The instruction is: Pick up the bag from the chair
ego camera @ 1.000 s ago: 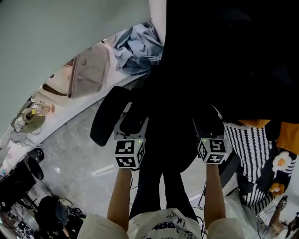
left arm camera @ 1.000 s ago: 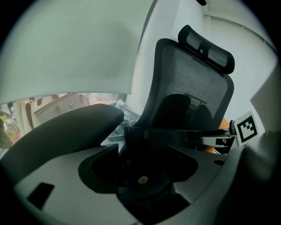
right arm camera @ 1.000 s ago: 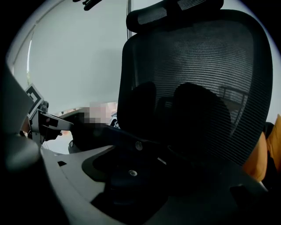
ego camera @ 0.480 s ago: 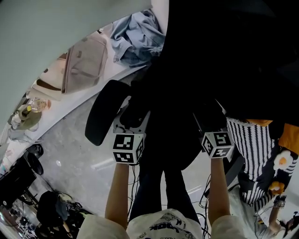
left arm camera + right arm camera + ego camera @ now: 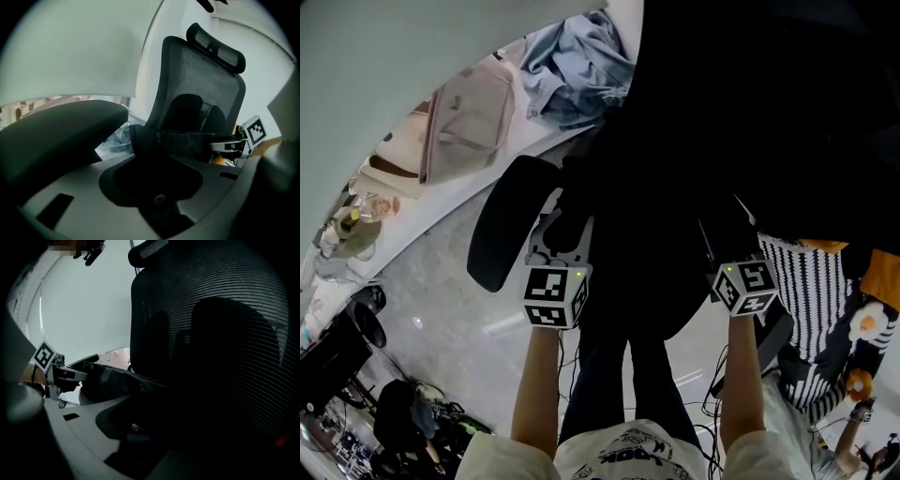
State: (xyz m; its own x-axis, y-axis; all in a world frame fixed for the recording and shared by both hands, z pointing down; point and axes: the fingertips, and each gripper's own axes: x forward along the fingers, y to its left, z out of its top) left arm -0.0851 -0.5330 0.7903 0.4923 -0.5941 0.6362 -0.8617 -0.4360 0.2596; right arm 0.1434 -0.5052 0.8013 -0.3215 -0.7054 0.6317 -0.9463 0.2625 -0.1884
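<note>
Step judged: grasp made, lift pending. Left hand-held gripper was clamped on black bag; right hand-held gripper was clamped on its far end. Bag hung stretched between them, low before chair backrest; seat contact unclear. Next: raise both evenly, clear armrest.

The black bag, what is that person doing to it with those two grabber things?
A person holds a gripper in each hand and is taking the bag from the chair. The left gripper is shut on one end of the bag and the right gripper on the other, so it stretches between them in front of the backrest. It is too dark to tell whether it touches the seat.
</note>
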